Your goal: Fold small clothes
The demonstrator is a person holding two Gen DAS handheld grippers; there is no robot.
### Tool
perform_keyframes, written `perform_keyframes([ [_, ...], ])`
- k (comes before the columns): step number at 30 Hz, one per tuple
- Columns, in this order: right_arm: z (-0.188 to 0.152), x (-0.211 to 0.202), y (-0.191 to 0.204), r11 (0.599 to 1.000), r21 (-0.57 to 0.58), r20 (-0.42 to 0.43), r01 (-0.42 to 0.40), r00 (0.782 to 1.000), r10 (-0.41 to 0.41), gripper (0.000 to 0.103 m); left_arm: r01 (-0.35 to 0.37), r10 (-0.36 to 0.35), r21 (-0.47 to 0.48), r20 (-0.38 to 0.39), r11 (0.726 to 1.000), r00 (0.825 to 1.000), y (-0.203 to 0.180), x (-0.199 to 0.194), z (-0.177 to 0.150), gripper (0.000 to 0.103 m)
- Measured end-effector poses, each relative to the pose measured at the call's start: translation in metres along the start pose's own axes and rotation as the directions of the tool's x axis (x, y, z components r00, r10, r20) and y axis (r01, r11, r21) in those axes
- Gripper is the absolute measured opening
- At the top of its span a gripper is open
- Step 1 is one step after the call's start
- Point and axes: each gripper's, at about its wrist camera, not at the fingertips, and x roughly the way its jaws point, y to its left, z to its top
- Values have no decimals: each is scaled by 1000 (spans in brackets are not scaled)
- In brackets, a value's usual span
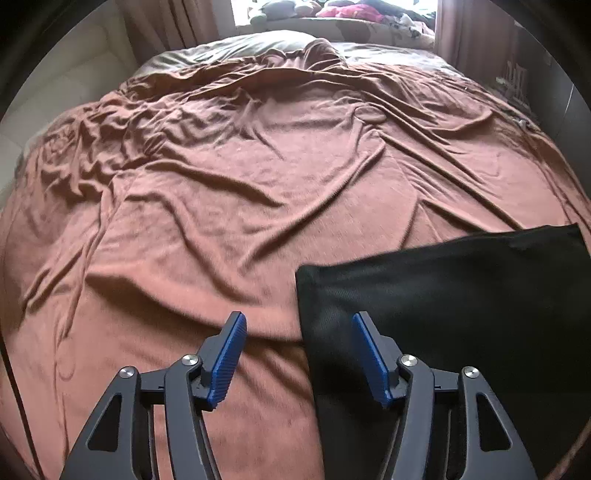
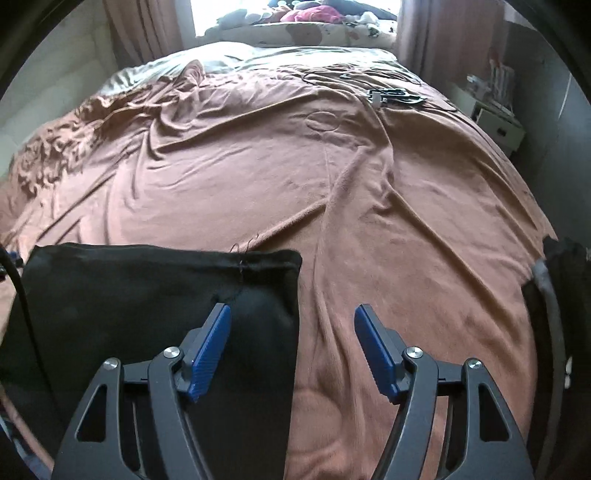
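Observation:
A black garment [image 1: 443,295] lies flat on the rust-brown bedspread [image 1: 221,184] at the near edge of the bed. In the left wrist view my left gripper [image 1: 299,321] is open and empty, straddling the garment's left edge. In the right wrist view the same garment [image 2: 129,288] lies at the lower left, a loose thread at its top hem. My right gripper [image 2: 291,314] is open and empty, over the garment's right edge, its left finger [image 2: 210,347] above the cloth and the right one above the bedspread [image 2: 369,184].
The bedspread is wrinkled, most at the far left. Cables and small dark items [image 2: 395,96] lie far right on the bed. A pile of clothes [image 2: 314,14] sits by the window. A white nightstand [image 2: 498,122] stands right. More dark cloth [image 2: 561,295] hangs at the right edge.

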Motion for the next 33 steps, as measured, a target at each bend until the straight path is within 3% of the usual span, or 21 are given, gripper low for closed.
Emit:
perform_keyframes([
  [16,-61,-84,-14,998,42,-38,-49,998,51,68,75,-73,-58,40,995,997,3,-83,-61,69],
  [24,-103,-129,-28,989,118,-28,-84,996,88,68,118,-112,-137,48,984,993,9,-121,-103,69],
  [33,-148,-150,-31,977,179,-23,-119,992,125,68,192,-184,-217,60,957,981,11,-140,-138,69],
])
